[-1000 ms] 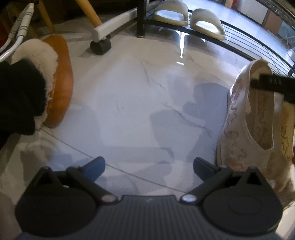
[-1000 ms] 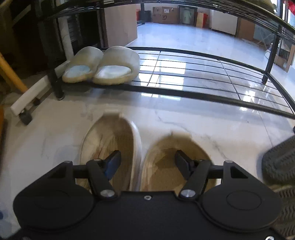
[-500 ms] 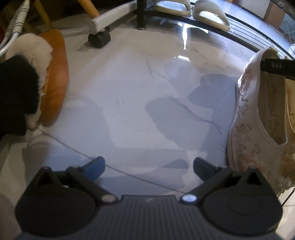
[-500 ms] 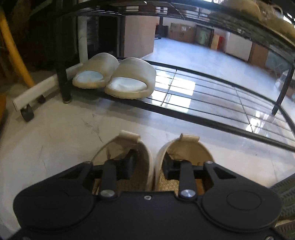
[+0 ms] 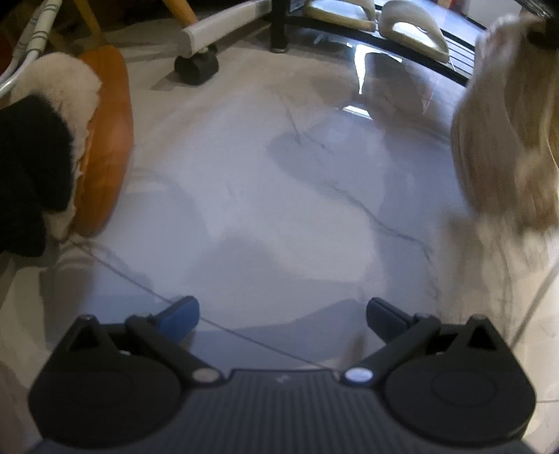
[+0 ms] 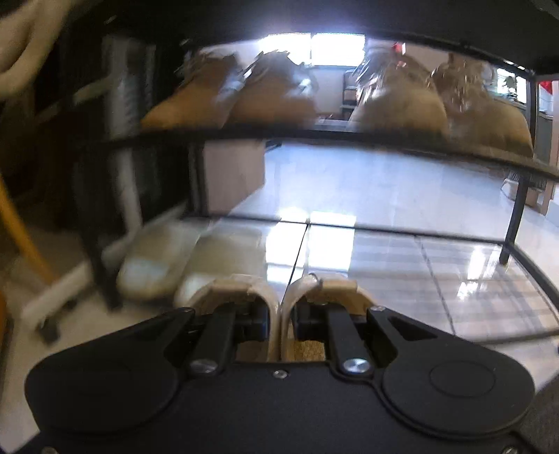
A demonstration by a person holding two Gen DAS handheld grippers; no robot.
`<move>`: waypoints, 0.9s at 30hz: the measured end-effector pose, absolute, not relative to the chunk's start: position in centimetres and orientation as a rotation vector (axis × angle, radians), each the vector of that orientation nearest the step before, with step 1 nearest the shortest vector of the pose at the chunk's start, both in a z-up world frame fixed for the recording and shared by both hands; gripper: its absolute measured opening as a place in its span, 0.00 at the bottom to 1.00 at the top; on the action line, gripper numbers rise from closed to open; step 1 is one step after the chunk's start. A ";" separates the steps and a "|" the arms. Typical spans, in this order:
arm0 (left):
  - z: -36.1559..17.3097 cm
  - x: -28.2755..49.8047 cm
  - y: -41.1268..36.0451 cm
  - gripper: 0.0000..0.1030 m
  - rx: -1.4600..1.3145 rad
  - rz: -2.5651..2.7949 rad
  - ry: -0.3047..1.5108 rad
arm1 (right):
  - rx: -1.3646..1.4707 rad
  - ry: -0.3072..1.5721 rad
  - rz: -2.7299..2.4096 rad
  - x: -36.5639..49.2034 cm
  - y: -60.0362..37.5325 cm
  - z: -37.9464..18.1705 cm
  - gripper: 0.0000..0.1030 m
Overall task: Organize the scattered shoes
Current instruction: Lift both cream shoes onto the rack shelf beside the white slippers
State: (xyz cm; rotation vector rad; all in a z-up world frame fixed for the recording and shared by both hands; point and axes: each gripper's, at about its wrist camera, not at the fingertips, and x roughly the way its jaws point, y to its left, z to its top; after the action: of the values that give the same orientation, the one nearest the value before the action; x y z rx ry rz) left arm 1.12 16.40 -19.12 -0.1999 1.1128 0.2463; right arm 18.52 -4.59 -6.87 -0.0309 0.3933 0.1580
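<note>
My right gripper is shut on a pair of cream embroidered flats, pinching their two inner walls together and holding them up in front of the black shoe rack. The same flats hang blurred at the right of the left wrist view. My left gripper is open and empty, low over the marble floor. An orange slipper with white fleece lining lies on the floor at the left.
A pair of beige slides sits at the left of the rack's bottom shelf. Brown shoes fill the upper shelf. A white caster bar and a black garment are at the left.
My right gripper closed on the flats' inner walls and lifted them off the floor toward the rack. The left gripper stayed open and nearly still.
</note>
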 end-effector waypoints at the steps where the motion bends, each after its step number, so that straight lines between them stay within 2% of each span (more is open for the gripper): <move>1: -19.0 1.1 16.4 0.99 -0.192 0.251 1.100 | -0.029 0.387 0.152 19.1 -4.7 -6.7 0.12; 6: -18.3 1.4 16.2 0.99 -0.169 0.250 1.045 | -0.117 0.273 0.017 24.8 -4.8 -7.4 0.12; 13: -18.2 1.9 15.6 0.99 -0.120 0.211 1.009 | -0.161 0.289 -0.060 29.9 -4.6 -10.3 0.13; 18: -19.0 2.4 16.2 0.99 -0.133 0.224 1.036 | -0.127 0.368 -0.054 32.2 -5.4 -10.8 0.35; 19: -19.0 2.4 16.2 0.99 -0.133 0.229 1.039 | -0.118 0.389 -0.049 32.4 -5.3 -10.6 0.45; 20: -18.9 2.4 16.2 0.99 -0.134 0.231 1.040 | -0.099 0.398 -0.042 32.3 -5.4 -10.1 0.70; 21: -18.8 2.4 16.2 0.99 -0.135 0.230 1.039 | -0.082 0.390 -0.026 31.6 -5.4 -9.6 0.81; 27: -18.1 2.2 15.5 0.99 -0.124 0.197 1.015 | -0.080 0.390 0.093 27.3 -5.9 -7.4 0.80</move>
State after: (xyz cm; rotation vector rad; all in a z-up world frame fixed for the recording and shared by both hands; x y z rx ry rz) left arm 2.22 15.55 -18.12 -0.1239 1.0154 0.1972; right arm 27.30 -5.91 -7.41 -0.0796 0.3901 0.0928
